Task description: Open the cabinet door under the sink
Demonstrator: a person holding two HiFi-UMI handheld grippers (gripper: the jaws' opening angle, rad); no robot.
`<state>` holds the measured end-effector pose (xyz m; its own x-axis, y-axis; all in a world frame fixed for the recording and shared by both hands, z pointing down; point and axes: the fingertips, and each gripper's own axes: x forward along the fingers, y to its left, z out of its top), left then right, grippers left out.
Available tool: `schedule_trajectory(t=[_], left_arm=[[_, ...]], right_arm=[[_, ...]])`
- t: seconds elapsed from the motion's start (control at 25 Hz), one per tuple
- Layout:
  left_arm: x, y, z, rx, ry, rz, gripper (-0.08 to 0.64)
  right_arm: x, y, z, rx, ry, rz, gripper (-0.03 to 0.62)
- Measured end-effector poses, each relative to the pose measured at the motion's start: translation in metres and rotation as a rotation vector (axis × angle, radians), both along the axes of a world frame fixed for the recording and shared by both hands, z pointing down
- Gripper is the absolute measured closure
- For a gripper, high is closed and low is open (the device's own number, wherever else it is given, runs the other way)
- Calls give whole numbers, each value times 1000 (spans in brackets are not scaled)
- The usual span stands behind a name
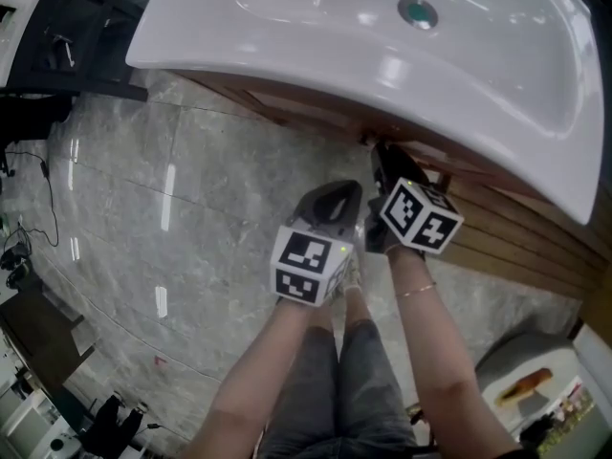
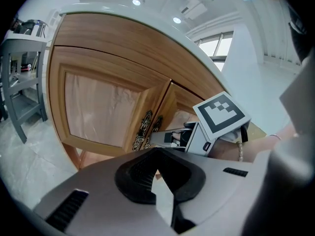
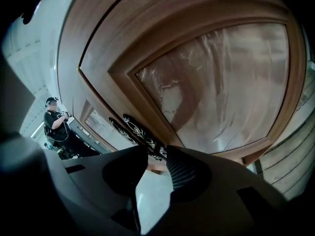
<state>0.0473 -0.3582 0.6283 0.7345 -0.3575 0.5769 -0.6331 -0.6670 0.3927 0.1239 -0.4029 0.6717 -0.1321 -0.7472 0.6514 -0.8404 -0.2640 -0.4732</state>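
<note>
Under the white sink (image 1: 287,27) stands a wooden cabinet with two panelled doors (image 2: 103,107). Ornate black handles (image 2: 145,129) run down the seam where the doors meet. My right gripper (image 3: 156,156) is open right at the door (image 3: 221,82), and the lower end of one black handle (image 3: 142,135) lies between its fingertips without the pads pressing on it. In the head view the right gripper (image 1: 382,161) reaches under the sink's rim. My left gripper (image 2: 157,161) is shut and empty. It hangs back from the doors, lower left of the right one (image 1: 335,199).
Grey marble floor (image 1: 191,208) spreads before the cabinet. A grey metal rack (image 2: 19,77) stands left of it. Dark furniture and cables (image 1: 38,189) lie at the head view's left edge. A person (image 3: 56,122) stands far off in the right gripper view.
</note>
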Motion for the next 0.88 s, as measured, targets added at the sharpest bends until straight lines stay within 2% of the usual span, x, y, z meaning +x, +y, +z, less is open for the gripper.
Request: schedule_trajectory(t=[0.2, 0.6, 0.76, 0.88], left_arm=[[0, 1, 3, -7, -4, 5, 554], [0, -5, 5, 10, -29, 28, 554], [-1, -6, 6, 4, -25, 14, 554], [-3, -7, 7, 1, -22, -7, 554]], right_arm=[[-1, -4, 4, -24, 9, -5, 468], [-4, -5, 10, -42, -31, -7, 485], [-5, -5, 11, -34, -37, -15, 490], [-5, -4, 10, -22, -46, 23, 500]])
